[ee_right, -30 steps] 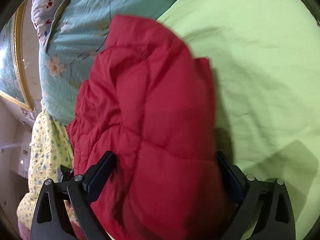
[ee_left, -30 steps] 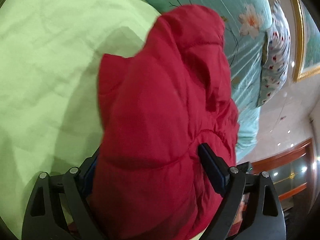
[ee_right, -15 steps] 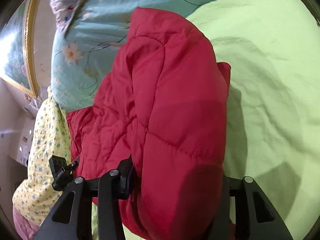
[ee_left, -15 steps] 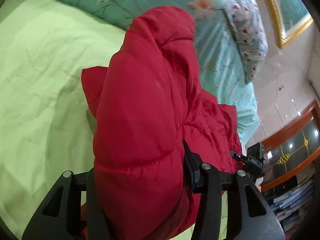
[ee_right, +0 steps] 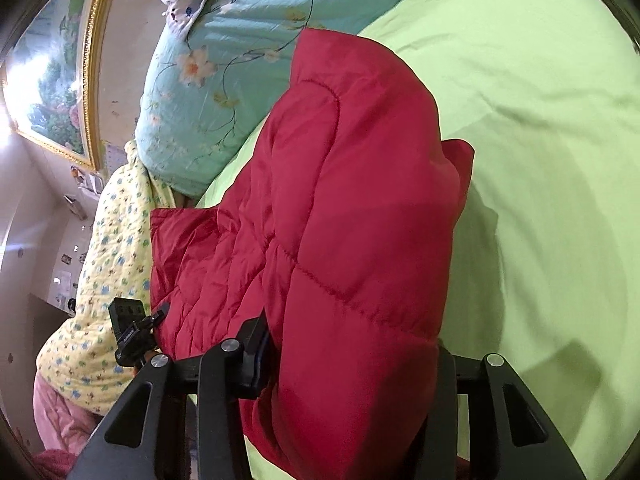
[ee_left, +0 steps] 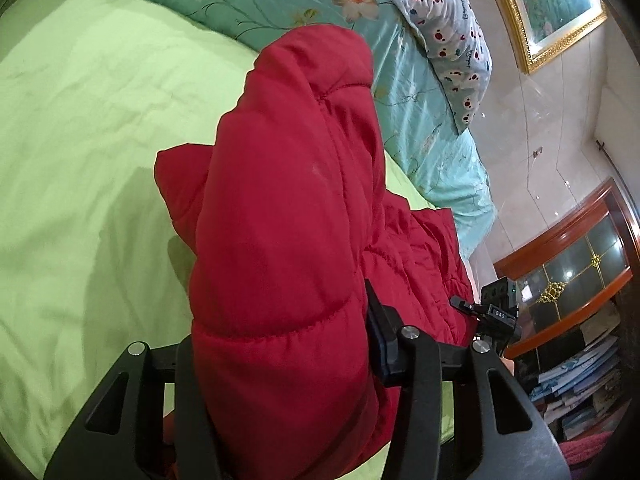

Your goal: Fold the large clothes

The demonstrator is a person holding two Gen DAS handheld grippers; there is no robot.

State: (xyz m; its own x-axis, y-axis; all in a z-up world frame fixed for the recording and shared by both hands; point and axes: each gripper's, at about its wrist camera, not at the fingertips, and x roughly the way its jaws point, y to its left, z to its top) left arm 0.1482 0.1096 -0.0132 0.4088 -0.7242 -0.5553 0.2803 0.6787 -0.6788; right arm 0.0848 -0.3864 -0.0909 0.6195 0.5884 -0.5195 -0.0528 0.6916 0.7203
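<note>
Left gripper (ee_left: 280,344) & right gripper (ee_right: 348,356) each clamp the puffy red quilted jacket (ee_left: 288,208) above light green bedsheet (ee_left: 80,128).

left gripper (ee_left: 280,340) | jaws narrowed onto red puffer jacket (ee_left: 288,216) || right gripper (ee_right: 348,356) | likewise narrowed, jacket fold now bunched taller

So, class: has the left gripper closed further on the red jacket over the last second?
Yes. The left gripper narrowed, squeezing the red jacket above the green sheet.
</note>
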